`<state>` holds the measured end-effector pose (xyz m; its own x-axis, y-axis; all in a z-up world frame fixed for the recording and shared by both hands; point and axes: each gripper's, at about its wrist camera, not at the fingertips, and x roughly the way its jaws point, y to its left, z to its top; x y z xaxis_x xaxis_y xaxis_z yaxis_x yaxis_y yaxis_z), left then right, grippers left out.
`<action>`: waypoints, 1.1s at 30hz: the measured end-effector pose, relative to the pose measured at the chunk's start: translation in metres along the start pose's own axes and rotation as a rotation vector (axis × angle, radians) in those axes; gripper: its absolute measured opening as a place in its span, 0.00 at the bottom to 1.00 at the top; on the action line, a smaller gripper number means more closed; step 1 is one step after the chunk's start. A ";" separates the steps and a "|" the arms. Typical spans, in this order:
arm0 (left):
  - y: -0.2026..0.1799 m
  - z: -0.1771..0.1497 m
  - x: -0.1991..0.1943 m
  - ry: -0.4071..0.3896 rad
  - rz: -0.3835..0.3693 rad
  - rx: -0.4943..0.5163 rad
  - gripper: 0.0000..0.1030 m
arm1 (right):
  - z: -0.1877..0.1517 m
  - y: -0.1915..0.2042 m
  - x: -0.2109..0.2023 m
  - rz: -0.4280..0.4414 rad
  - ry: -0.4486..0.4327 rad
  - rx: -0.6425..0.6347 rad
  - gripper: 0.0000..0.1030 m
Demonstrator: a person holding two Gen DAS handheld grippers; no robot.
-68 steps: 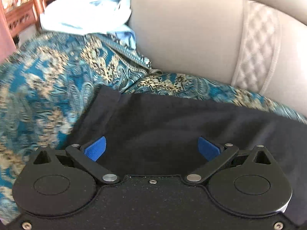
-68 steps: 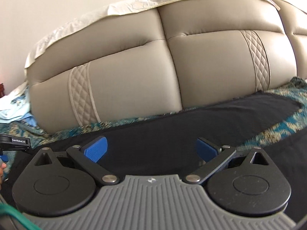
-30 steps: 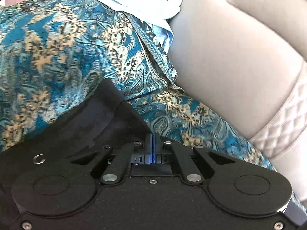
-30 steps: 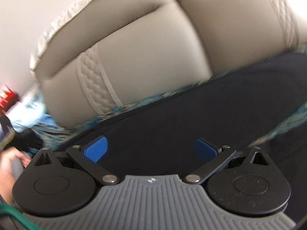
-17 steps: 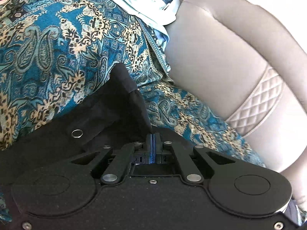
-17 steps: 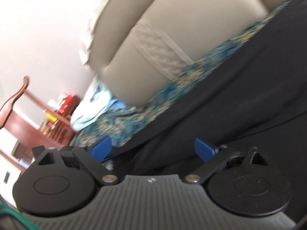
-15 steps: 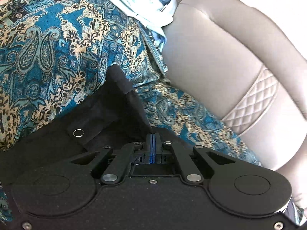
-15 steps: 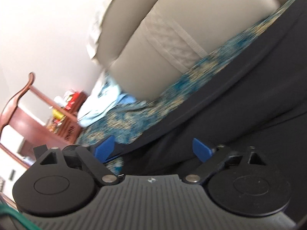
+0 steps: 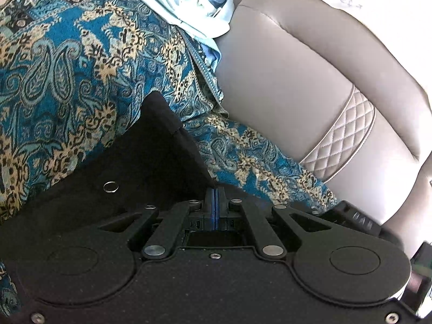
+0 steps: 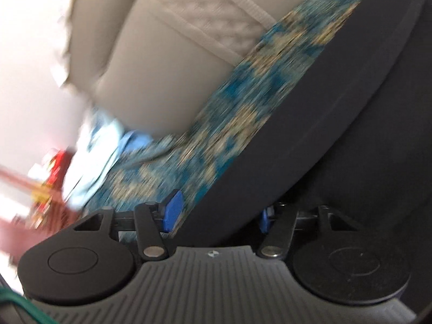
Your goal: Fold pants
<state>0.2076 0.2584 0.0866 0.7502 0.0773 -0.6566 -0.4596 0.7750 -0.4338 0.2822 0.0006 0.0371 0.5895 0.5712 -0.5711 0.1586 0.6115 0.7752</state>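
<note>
- Between the left gripper's [image 9: 215,201] clenched jaws sits an edge of the black pants [image 9: 151,162], lifted into a peak.
- The right gripper's [image 10: 218,213] jaws are closing, pants edge between them, not yet pressed.
- The pants lie on a patterned bedspread [image 9: 67,62] beside the headboard [image 9: 291,86].
- No containers show.

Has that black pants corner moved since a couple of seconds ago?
Yes. The pants corner, pinched in the left gripper, now peaks up, away from the beige headboard.
</note>
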 end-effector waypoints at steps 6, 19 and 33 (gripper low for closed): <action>0.008 -0.005 0.008 0.023 0.014 0.002 0.02 | 0.053 -0.041 -0.017 -0.239 -0.198 0.085 0.28; 0.011 -0.014 -0.013 -0.004 0.035 0.013 0.02 | 0.081 -0.093 -0.124 -0.269 -0.352 -0.033 0.06; 0.077 -0.074 -0.092 -0.008 0.116 -0.013 0.02 | -0.073 -0.108 -0.211 -0.335 -0.456 -0.374 0.07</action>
<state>0.0673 0.2645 0.0678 0.6954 0.1711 -0.6980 -0.5498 0.7521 -0.3634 0.0828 -0.1464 0.0544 0.8442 0.0803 -0.5300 0.1546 0.9102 0.3842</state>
